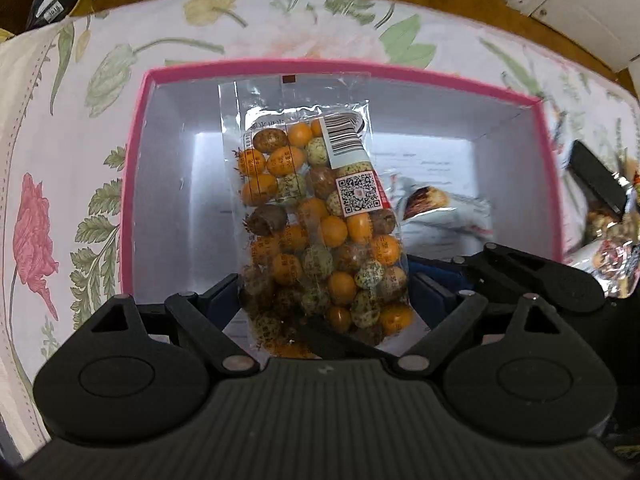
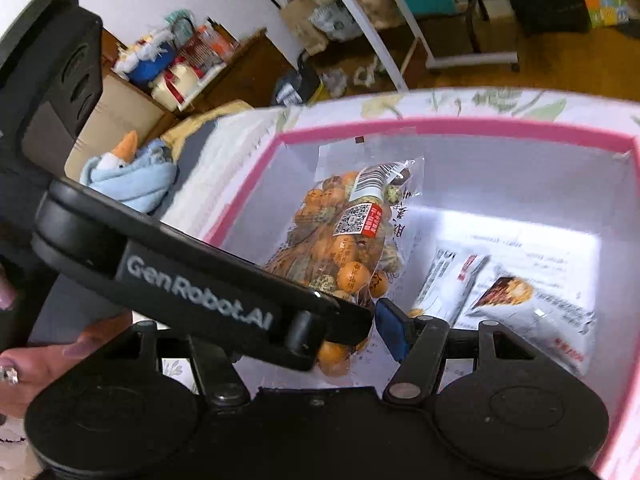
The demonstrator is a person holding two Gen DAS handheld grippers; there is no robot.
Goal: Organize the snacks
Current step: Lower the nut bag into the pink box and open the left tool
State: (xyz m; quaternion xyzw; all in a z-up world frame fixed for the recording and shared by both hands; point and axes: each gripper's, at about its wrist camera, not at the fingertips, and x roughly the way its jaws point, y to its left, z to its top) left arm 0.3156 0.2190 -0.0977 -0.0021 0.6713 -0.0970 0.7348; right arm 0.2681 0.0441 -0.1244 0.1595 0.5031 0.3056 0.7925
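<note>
A clear bag of orange, green and brown coated nuts (image 1: 316, 220) (image 2: 352, 240) hangs over the pink box (image 1: 136, 160) (image 2: 480, 126). My left gripper (image 1: 326, 296) (image 2: 340, 320) points straight down, and its blue pads sit wide apart against the bag's two sides. My right gripper (image 2: 320, 332) comes in from the right at a slant. Its right pad (image 2: 390, 324) lies at the bag's edge, and its other finger is hidden behind the left gripper. In the left wrist view one right-gripper finger (image 1: 560, 284) reaches toward the bag's right side.
Inside the box lie a white picture packet (image 2: 532, 308) (image 1: 436, 208) and a slim white packet (image 2: 448, 280). Silver snack packets (image 1: 612, 264) sit right of the box on the floral cloth (image 1: 60, 160). A hand (image 2: 60, 356) holds the left gripper. A cloth-wrapped plush toy (image 2: 128, 172) lies beyond.
</note>
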